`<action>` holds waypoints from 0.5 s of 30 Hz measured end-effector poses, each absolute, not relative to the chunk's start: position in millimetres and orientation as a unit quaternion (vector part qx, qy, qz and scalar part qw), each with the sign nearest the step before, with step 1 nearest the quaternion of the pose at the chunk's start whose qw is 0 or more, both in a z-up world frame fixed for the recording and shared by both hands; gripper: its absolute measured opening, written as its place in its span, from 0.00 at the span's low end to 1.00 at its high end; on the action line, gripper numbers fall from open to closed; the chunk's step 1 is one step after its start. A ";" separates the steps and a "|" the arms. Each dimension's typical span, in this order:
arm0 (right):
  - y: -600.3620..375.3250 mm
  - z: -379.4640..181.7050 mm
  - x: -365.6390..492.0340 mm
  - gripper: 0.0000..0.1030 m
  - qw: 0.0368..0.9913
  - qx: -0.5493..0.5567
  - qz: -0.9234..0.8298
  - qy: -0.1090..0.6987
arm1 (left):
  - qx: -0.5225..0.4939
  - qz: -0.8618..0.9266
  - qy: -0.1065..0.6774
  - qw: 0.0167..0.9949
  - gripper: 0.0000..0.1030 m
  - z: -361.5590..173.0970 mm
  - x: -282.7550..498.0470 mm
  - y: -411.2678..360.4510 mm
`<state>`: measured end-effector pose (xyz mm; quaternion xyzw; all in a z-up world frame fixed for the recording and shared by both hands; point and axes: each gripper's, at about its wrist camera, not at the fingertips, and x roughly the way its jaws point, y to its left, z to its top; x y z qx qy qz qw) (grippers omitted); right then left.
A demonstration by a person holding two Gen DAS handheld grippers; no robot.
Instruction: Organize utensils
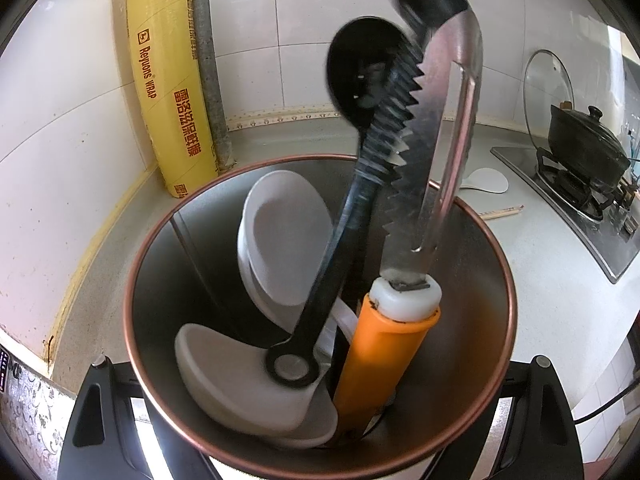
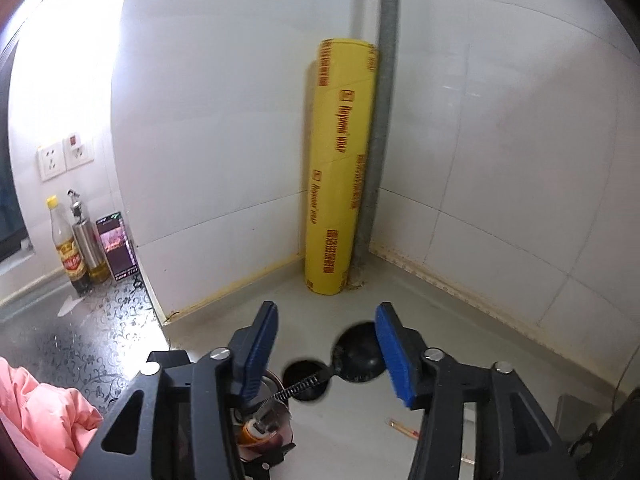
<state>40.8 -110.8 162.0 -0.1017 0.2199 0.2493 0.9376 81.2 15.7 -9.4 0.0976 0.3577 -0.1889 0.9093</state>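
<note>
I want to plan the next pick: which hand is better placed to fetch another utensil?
Probably right: the right gripper is open and empty, while the left gripper is shut on the metal holder.

A tall yellow roll of cling wrap [image 2: 340,168] is standing upright in the corner where two white tiled walls [image 2: 224,128] are meeting, leaning against a grey vertical pipe [image 2: 380,120]. The pale grey table [image 2: 440,320] is running along both walls. To the left, a yellow-capped sauce bottle [image 2: 66,240], a steel oil dispenser [image 2: 86,236] and a dark carton [image 2: 118,246] are standing together below two wall sockets [image 2: 66,158]. Pink fabric [image 2: 44,412] is showing at the lower left edge. In the left wrist view, a dark lidded pot [image 1: 584,140] is sitting on a gas hob [image 1: 580,200], and a glass lid [image 1: 548,88] is leaning against the wall behind it.
</note>
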 end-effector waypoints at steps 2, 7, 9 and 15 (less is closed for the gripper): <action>-121.3 158.4 38.8 0.73 0.942 -0.087 0.239 0.220 | 0.097 -0.189 0.357 0.909 0.88 -9.5 81.0 15.3; -157.1 130.8 44.0 1.00 0.944 -0.030 0.204 0.258 | 0.094 -0.186 0.357 0.911 0.88 -9.5 81.9 17.3; -171.7 115.5 48.0 1.00 0.942 -0.010 0.180 0.282 | 0.093 -0.183 0.357 0.911 0.88 -9.1 82.5 18.3; -208.5 88.1 46.4 1.00 0.941 0.046 0.136 0.308 | 0.090 -0.179 0.356 0.913 0.88 -8.6 81.1 21.2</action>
